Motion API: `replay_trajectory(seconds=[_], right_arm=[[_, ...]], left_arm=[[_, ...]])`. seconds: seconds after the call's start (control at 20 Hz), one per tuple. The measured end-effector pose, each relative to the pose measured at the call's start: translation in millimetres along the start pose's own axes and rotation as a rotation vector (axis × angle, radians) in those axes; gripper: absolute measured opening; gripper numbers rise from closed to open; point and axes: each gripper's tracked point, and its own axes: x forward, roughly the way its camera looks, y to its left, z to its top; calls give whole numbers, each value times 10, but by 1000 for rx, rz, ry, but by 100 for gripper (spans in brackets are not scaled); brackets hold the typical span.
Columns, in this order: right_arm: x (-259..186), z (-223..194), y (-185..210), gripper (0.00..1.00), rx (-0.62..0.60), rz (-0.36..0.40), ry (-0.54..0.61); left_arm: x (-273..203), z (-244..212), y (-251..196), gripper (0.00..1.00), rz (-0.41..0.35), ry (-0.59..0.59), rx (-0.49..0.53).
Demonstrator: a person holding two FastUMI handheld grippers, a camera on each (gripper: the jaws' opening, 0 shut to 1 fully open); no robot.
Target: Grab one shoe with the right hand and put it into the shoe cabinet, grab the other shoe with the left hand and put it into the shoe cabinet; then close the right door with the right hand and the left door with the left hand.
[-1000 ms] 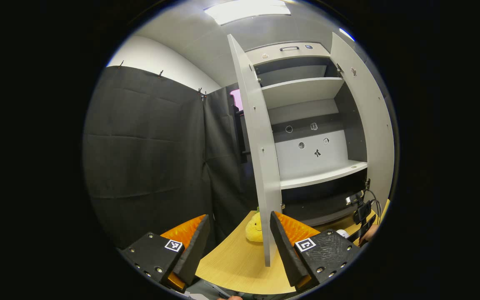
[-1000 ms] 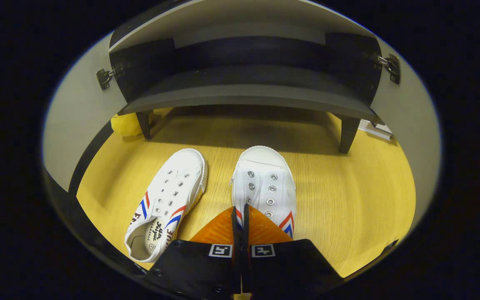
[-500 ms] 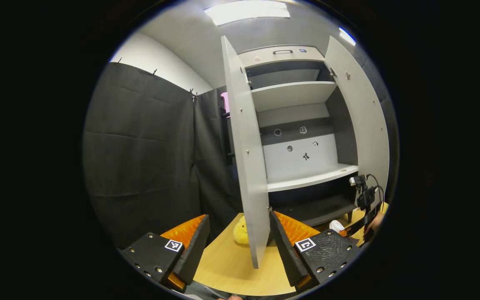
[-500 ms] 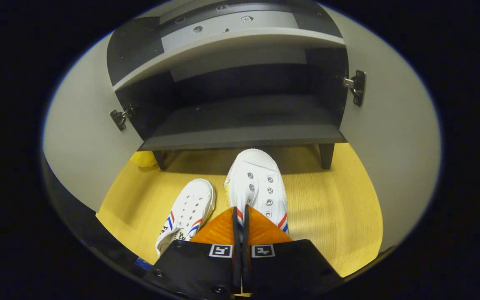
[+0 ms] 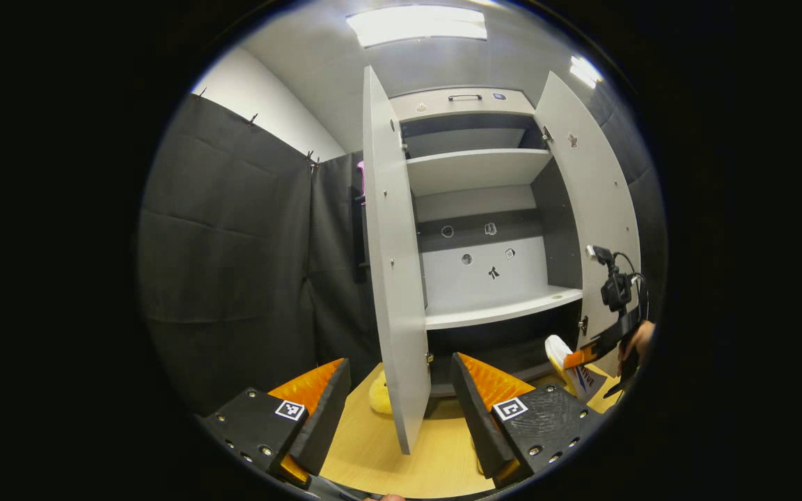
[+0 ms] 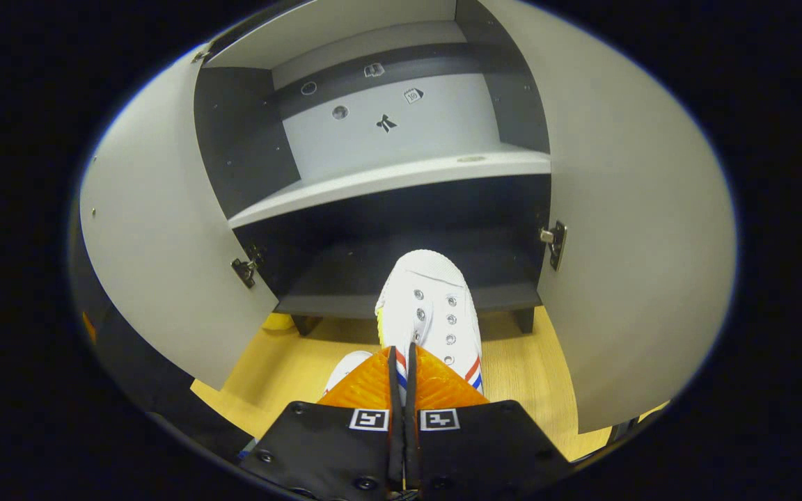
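My right gripper [image 6: 401,353] is shut on the heel end of a white shoe [image 6: 430,303] with red and blue stripes. The shoe hangs in the air, its toe at the front edge of the dark bottom shelf [image 6: 331,296] of the open shoe cabinet [image 5: 477,174]. The other white shoe [image 6: 345,365] lies on the wooden surface below, mostly hidden by my fingers. My left gripper [image 5: 399,363] stands open and holds nothing, just in front of the left door's edge. In the left gripper view, the right gripper [image 5: 580,358] and its shoe [image 5: 557,349] show at the far right.
Both grey doors stand wide open: the left door [image 6: 157,243] and the right door [image 6: 624,243]. A yellow plush toy [image 5: 379,400] sits on the wooden surface [image 5: 373,452] behind the left door. A hand [image 5: 636,339] holds the right gripper. Black cloth hangs at the left.
My right gripper has lifted the shoe off the wooden surface and carried it up toward the bottom shelf. The left gripper has shifted a little and stays open.
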Motion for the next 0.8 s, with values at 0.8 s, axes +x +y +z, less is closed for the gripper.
replay_trajectory(seconds=[0.8], right_arm=[[-29,1585,316,2,-37,53,-254]], left_arm=[[52,32,14,79,8,-15,-1]])
